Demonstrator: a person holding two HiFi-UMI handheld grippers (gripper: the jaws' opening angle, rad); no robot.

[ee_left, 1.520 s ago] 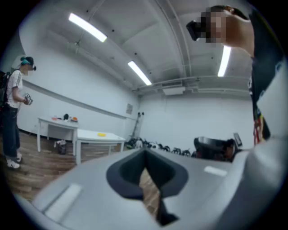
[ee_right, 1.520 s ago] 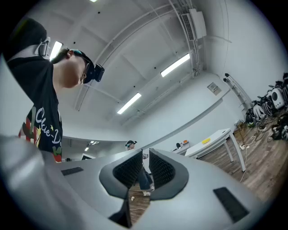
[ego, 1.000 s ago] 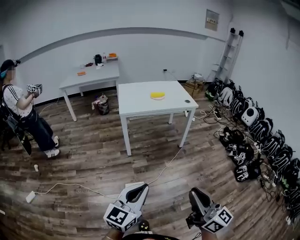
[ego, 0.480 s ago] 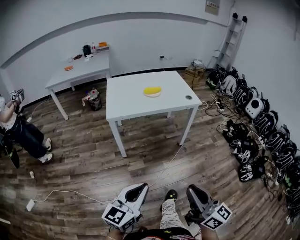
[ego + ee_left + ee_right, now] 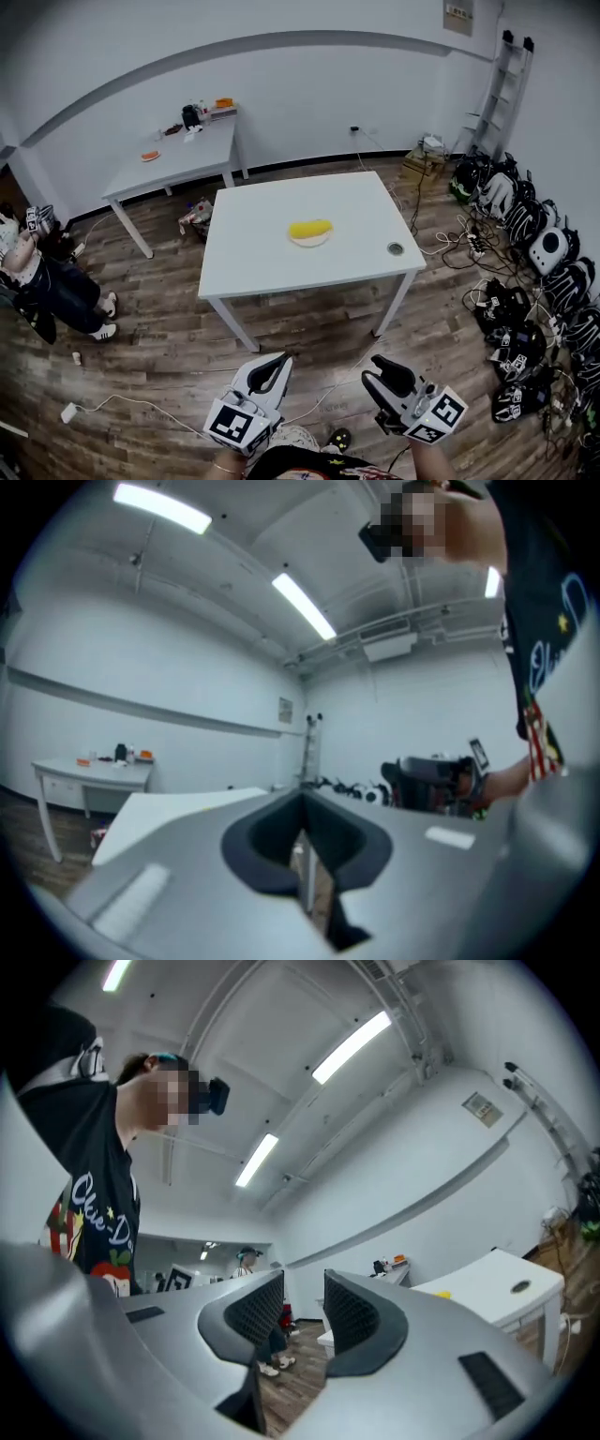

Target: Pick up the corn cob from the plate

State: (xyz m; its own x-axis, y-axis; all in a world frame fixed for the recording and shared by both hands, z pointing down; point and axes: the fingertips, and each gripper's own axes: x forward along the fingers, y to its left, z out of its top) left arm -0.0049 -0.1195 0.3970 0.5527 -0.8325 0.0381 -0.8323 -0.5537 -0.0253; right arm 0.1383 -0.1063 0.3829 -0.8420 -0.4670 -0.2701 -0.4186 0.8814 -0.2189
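The left gripper (image 5: 277,360) is hanging closed and empty, the right gripper (image 5: 376,367) is opening on nothing, both well short of the corn (image 5: 309,228).

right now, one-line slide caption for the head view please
Corn cob on plate on white table; left gripper shut, right gripper opening empty jaws, both short of it.

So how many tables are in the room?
2. One table is in the middle, with the corn on its plate. The other table is by the back wall. More may be out of view.
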